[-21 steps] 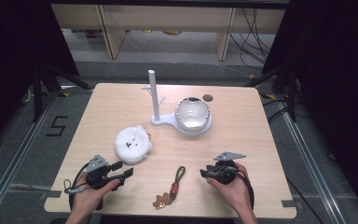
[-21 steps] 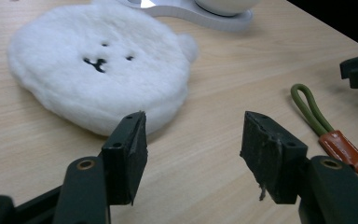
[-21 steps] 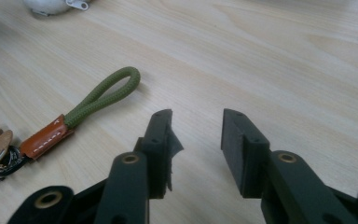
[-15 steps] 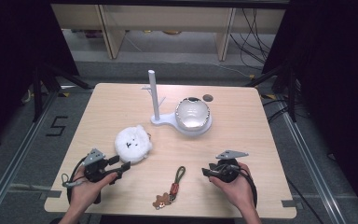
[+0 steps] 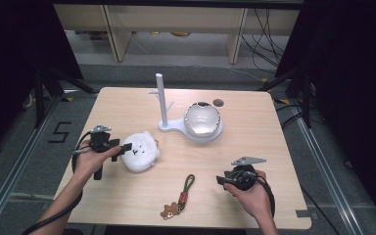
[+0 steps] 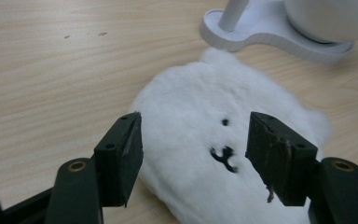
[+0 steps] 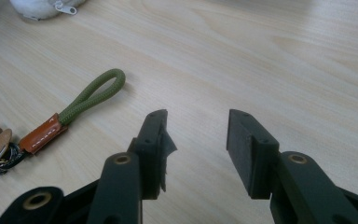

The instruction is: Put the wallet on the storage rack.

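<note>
The left gripper is at the left side of the white plush pouch, which lies on the table left of centre, a small stitched face on its top; in the left gripper view its jaws stand released and wide, one to each side of the pouch and above it, the pads clear of the fur as far as can be seen; just beyond the pouch sits the white stand, an upright post on a flat base, with a shiny rounded bowl on that base; the right gripper rests low near the table's right front, held in the person's hand, its jaws parted with nothing between them and bare wood under them; to its left lies a keychain with an olive cord loop, a tan leather tab and a small brown charm, apart from both grippers.
</note>
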{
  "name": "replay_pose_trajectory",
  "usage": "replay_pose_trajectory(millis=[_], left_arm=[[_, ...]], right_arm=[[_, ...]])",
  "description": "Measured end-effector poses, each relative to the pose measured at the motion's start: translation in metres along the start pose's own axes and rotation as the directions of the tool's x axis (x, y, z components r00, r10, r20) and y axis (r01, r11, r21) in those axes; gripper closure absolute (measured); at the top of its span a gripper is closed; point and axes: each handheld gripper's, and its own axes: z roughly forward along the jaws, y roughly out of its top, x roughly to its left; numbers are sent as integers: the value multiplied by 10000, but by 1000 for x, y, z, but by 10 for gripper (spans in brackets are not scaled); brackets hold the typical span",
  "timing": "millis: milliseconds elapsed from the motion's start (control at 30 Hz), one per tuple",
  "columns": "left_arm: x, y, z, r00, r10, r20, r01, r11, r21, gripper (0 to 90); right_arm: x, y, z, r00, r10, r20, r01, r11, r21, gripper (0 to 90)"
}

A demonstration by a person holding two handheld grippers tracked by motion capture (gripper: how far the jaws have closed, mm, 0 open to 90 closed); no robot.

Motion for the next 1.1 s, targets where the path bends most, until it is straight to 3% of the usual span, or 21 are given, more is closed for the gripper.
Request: replay_pose_trajectory(millis=[33,133,167,233,267,367,400,467,500,567,600,633,700,833,867,900,1000,1067,1100], left_arm=[[3,2,4,9999,-51,-135,54,9997,236,353],[14,8,15,9990,303,-318,-273,9956,900,341],[18,10,23,9998,-123,-161,139,9948,1007,341],[21,11,26,9997,-222,-85,230,9940,1073,341],[22,11,29,9994,-324,-85,332,9933,1106,341],[22,13,34,9995,-291,-108,301,9934,1102,336],[22,14,35,9990,-420,134,399,9903,1333,336],[20,14,37,9990,-427,165,401,9897,1377,335],[20,14,40,9995,-268,170,238,9873,1571,335],[20,14,42,9991,-380,179,347,9868,1581,335],[19,14,44,9992,-388,126,362,9852,1674,334],[20,14,48,9990,-423,117,398,9851,1672,331],[20,14,49,9988,-438,196,400,9859,1627,332],[18,14,50,9997,-177,182,145,9860,1663,395],[18,13,49,9999,11,125,-32,9860,1667,425],[17,12,49,9995,330,17,-328,9858,1648,471],[16,11,48,9990,454,-46,-441,9864,1581,524],[15,9,47,9982,594,-80,-577,9881,1425,609],[14,8,47,9965,825,-142,-798,9877,1348,609]], right_arm=[[-1,0,2,10000,-62,-41,62,9998,-207,587],[-1,1,2,9999,148,-86,-147,9998,159,576],[0,1,4,9994,240,-258,-237,9996,138,568],[0,1,3,9997,185,-163,-181,9995,260,565],[-1,0,5,9999,-10,-157,10,10000,48,562],[-1,0,3,9999,95,-84,-92,9994,331,559],[-2,-1,4,9998,92,-181,-87,9996,259,558],[-2,0,4,9995,265,-177,-259,9990,352,554],[-1,0,4,9995,221,-212,-213,9992,332,552],[-1,0,3,9999,66,-140,-62,9995,301,551],[-2,0,4,9997,-67,-243,72,9998,199,550],[0,-1,8,9994,207,-292,-208,9998,-33,549],[-1,0,6,9989,116,-462,-109,9998,173,548],[-2,0,7,9995,-25,-319,28,9999,105,547],[1,-1,6,9990,383,-227,-376,9988,309,546],[1,-1,7,9993,233,-306,-226,9994,247,546],[2,-2,9,9993,191,-318,-188,9998,74,545],[1,-2,8,9994,86,-350,-73,9993,369,543],[1,-2,8,9994,86,-350,-73,9993,369,543]])
